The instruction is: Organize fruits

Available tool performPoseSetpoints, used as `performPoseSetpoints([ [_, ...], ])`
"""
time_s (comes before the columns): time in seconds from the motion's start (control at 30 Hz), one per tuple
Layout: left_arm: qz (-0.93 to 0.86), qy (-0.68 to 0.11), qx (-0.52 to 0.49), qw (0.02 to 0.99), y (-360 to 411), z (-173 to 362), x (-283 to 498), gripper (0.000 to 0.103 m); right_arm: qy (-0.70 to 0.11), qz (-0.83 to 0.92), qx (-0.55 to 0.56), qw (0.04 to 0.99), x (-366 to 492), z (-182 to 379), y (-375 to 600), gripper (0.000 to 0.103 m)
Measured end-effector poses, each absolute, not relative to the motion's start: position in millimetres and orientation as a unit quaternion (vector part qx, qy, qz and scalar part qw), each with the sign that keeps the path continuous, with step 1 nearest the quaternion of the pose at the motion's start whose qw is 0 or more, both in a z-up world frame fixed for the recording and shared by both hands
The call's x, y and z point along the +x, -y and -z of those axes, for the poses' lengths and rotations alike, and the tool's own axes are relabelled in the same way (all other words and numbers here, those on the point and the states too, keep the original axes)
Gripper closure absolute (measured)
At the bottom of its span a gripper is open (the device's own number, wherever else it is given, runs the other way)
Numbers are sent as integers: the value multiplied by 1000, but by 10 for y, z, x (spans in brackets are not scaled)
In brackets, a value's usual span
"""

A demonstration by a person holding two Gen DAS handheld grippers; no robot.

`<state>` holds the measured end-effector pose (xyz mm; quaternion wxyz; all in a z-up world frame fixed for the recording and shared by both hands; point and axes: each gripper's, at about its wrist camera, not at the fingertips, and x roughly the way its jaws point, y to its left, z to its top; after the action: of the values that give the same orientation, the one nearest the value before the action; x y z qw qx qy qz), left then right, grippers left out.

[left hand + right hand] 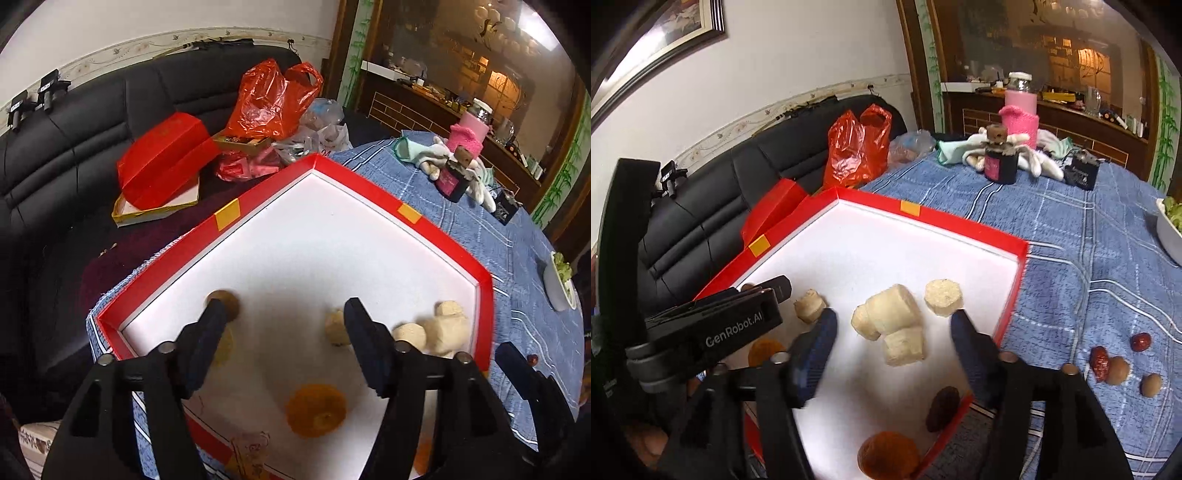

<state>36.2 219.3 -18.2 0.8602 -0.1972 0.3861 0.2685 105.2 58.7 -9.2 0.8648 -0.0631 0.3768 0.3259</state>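
- Red cardboard forms the rim of the shallow tray (960,221), and its floor is smooth white; two small yellow squares are stuck on the rim.
- "GenRobot.AI" is printed in pale letters on the black body of the left gripper (284,314), as it is seen from the right wrist view; the pink label on the dark bottle (999,164) cannot be read.
- Both grippers are held over the tray. The jaws of the left gripper are spread wide and nothing is held between them; the jaws of the right gripper (892,321) are also spread wide and empty.
- A cluster of pale, rough cylinder pieces (890,321) lies inside the tray near its right wall, directly in front of the right gripper; one smaller pale piece (809,304) lies apart, to the left.
- An orange round fruit (316,410) and a brown round fruit (223,301) are also seen on the white floor, and a dark wrinkled date (942,408) lies against the near rim.
- Red dates and brown round fruits (1119,363) rest outside the tray on the blue checked cloth (1071,229).
- Much white floor is left free in the far half of the tray.
- A red plastic bag (858,146) is placed on the black sofa (701,206) behind.
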Motion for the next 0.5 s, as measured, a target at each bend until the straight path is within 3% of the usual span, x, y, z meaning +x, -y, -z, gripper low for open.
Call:
performPoseSetpoints([
  [0.27, -229, -355, -194, 885, -1910, -3, 304, 36, -332, -282, -33, 899, 966, -143, 236, 33],
  [0.47, -182, -357, -177, 899, -1528, -43, 378, 36, -373, -174, -8, 912, 1264, 41, 1190, 33],
  [0.5, -174, -359, -171, 901, -1457, -36, 389, 36, -380, -161, -4, 911, 1311, 81, 1296, 37],
])
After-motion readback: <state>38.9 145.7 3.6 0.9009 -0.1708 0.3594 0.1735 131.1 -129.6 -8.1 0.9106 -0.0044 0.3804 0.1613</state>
